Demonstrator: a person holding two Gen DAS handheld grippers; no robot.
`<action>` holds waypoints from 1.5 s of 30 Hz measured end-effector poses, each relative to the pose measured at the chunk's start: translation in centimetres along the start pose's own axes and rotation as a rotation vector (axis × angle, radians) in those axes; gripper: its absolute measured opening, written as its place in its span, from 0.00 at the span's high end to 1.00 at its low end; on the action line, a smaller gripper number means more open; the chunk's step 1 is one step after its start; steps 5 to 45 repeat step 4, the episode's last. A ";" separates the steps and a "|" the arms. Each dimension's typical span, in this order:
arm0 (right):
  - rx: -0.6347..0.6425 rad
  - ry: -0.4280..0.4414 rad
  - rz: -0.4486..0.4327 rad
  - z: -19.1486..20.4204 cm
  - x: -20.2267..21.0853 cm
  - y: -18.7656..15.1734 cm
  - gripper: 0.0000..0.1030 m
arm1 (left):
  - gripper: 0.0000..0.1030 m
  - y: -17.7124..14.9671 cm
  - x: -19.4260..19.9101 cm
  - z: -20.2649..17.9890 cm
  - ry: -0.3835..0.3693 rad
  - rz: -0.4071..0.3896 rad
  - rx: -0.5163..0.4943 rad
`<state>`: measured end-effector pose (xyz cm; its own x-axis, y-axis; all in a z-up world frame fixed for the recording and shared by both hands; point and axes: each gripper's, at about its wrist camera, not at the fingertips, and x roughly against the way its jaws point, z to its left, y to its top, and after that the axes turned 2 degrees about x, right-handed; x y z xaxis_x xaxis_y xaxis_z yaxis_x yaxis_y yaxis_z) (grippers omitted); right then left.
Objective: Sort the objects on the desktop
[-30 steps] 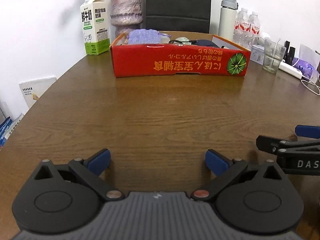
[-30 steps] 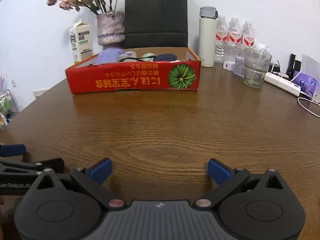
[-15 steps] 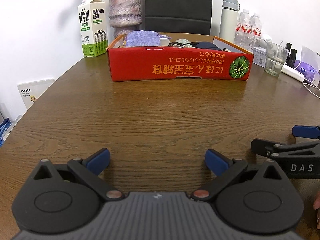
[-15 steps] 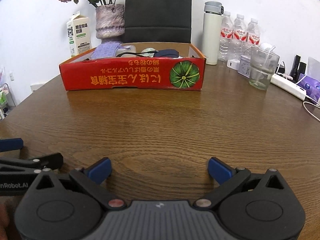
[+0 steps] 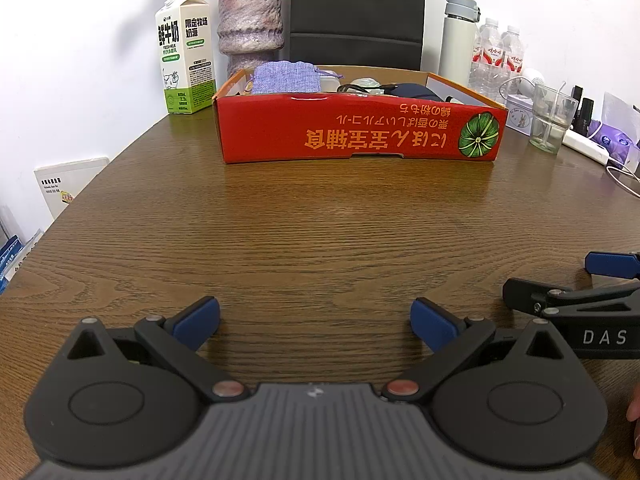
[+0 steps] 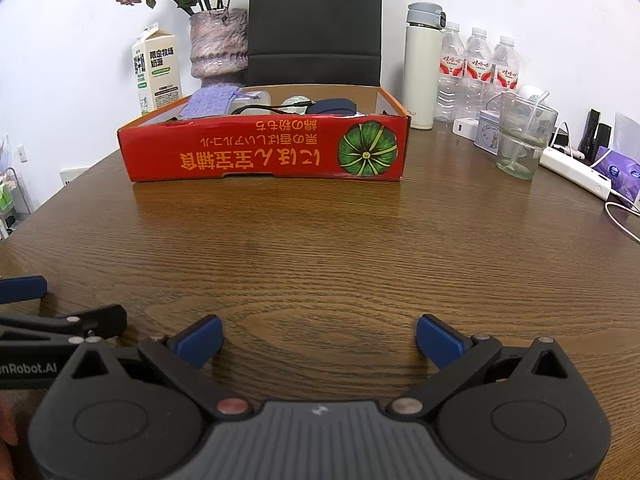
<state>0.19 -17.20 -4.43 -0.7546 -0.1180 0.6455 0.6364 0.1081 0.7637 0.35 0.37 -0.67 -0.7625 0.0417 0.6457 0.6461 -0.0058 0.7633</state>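
Red box (image 5: 360,132) sits beyond bare table (image 5: 320,232); grippers gape.

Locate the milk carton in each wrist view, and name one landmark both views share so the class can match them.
Left wrist view: milk carton upper left, beside the left end of the red box.
Right wrist view: milk carton upper left, behind the box's left corner.
Shared landmark: the green pumpkin print on the box front.
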 end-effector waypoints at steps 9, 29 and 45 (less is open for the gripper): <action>0.000 0.000 0.000 0.0 0.0 0.0 0.00 | 0.00 0.0 0.0 0.0 0.000 0.000 0.000; 0.000 0.000 0.000 0.0 0.0 0.0 0.00 | 0.00 0.0 0.0 0.0 0.000 0.000 0.000; 0.000 0.000 0.000 0.0 0.0 0.0 0.00 | 0.00 0.0 0.0 0.0 0.000 0.000 0.000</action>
